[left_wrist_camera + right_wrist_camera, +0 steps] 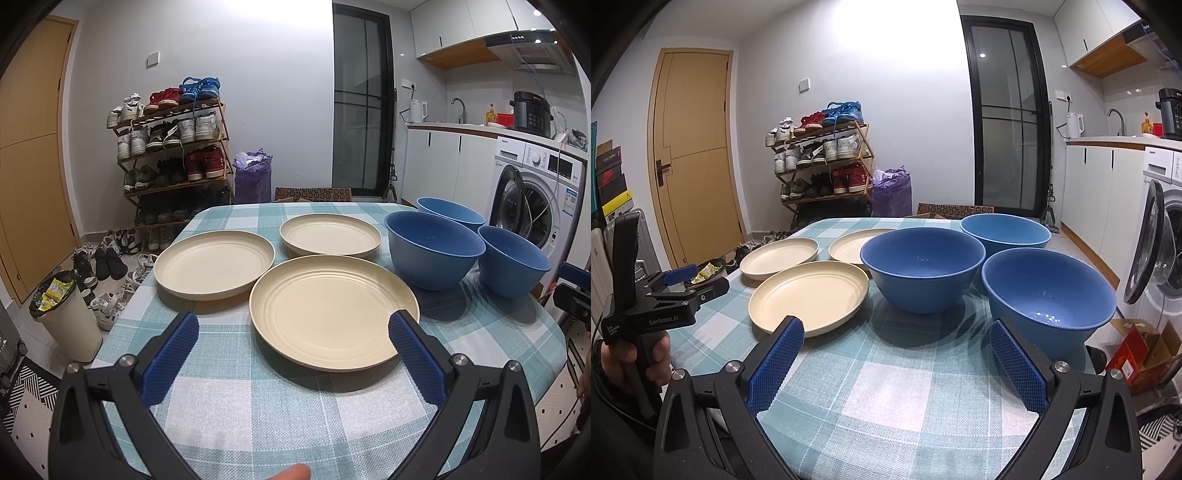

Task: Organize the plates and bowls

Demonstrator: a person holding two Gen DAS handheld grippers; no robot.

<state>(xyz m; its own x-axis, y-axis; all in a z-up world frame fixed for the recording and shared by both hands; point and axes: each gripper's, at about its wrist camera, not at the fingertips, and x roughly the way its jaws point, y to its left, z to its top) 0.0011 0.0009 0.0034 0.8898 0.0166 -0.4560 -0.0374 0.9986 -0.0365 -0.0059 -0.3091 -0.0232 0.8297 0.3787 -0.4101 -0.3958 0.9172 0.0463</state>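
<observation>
Three cream plates and three blue bowls sit on a table (258,406) covered with a teal-and-white checked cloth. From the left wrist view, the left gripper (293,334) hovers above the cloth with its jaws spread wide and nothing between the blue pads. The nearest plate (332,310) lies at 12 o'clock from those jaws, its near rim reaching in between the two fingertips; the right pad overlaps the plate's right edge in the picture, though whether it touches cannot be told. A second plate (214,264) lies at 11 o'clock, well beyond the left pad, and a third plate (330,234) lies farther back at 12 o'clock. The bowls stand at 1 to 2 o'clock: a large bowl (434,251), a bowl (513,260) just beside it on the right, and a far bowl (450,212) behind them.

From the right wrist view, the right gripper (897,339) is likewise wide open and empty over bare cloth. The near bowl (1049,291) stands at 1 o'clock, just past the right pad; the large bowl is at 12 o'clock, clear of the jaws; the nearest plate lies at 11 o'clock, its near rim behind the left pad
</observation>
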